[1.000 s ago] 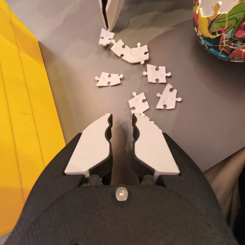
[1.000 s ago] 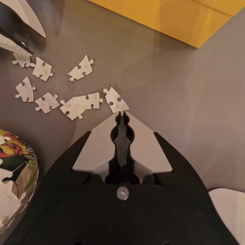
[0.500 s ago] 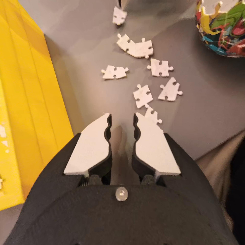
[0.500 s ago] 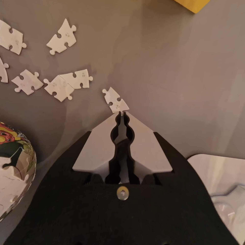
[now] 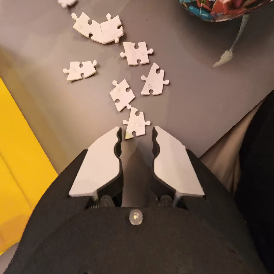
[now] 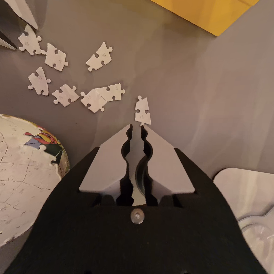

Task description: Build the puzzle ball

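Observation:
Several white puzzle pieces lie face down on the grey table (image 5: 44, 44). My left gripper (image 5: 136, 128) is open, and its tips flank the near end of one piece (image 5: 135, 123). The colourful puzzle ball (image 5: 222, 10) is at the top right of the left wrist view. In the right wrist view the ball (image 6: 22, 170) sits at the left, showing a white side and a coloured patch. My right gripper (image 6: 136, 126) is slightly open, and one piece (image 6: 142, 111) lies just ahead with its tab touching the right fingertip. A joined pair of pieces (image 6: 102, 97) lies to the left.
A yellow box (image 5: 22, 148) stands along the left of the left wrist view and at the top of the right wrist view (image 6: 207, 14). A white plastic tray (image 6: 244, 200) is at the lower right. The table edge and beige cloth (image 5: 222, 148) are on the right. The left gripper's fingers (image 6: 22, 14) show at the top left. Both grippers' tips are roughly 20 centimetres from the ball (image 6: 22, 170).
My right gripper was shut on a piece's tab; its jaws have now parted and the piece lies turned on the table. My left gripper has shifted and widened around the nearest piece.

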A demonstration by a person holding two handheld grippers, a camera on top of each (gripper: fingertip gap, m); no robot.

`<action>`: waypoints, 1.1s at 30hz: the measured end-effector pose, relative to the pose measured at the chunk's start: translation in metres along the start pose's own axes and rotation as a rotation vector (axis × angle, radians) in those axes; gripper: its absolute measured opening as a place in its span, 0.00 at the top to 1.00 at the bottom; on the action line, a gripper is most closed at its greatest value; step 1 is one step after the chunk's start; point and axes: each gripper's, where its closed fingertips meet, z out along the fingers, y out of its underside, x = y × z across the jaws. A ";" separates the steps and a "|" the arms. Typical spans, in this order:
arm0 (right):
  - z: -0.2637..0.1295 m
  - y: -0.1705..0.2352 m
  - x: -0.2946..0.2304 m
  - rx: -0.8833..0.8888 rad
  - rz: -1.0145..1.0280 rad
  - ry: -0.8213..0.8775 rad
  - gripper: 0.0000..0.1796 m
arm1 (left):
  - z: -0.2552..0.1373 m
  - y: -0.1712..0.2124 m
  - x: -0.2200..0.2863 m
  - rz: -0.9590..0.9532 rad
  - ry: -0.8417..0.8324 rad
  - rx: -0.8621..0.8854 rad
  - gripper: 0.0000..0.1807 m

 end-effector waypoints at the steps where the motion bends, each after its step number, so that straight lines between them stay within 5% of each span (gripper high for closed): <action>1: -0.001 0.000 0.000 0.005 0.002 0.000 0.94 | 0.001 0.000 0.000 -0.001 0.001 -0.004 0.79; 15: -0.012 -0.004 -0.004 0.054 -0.003 0.001 0.95 | 0.000 0.004 -0.011 0.026 -0.024 -0.016 0.94; 25: -0.017 -0.006 -0.006 0.084 0.008 -0.005 0.95 | 0.000 0.007 -0.027 -0.009 -0.096 -0.023 0.94; 33: -0.020 -0.011 -0.014 0.132 0.027 -0.055 0.94 | -0.006 -0.009 -0.032 -0.029 -0.126 0.038 0.84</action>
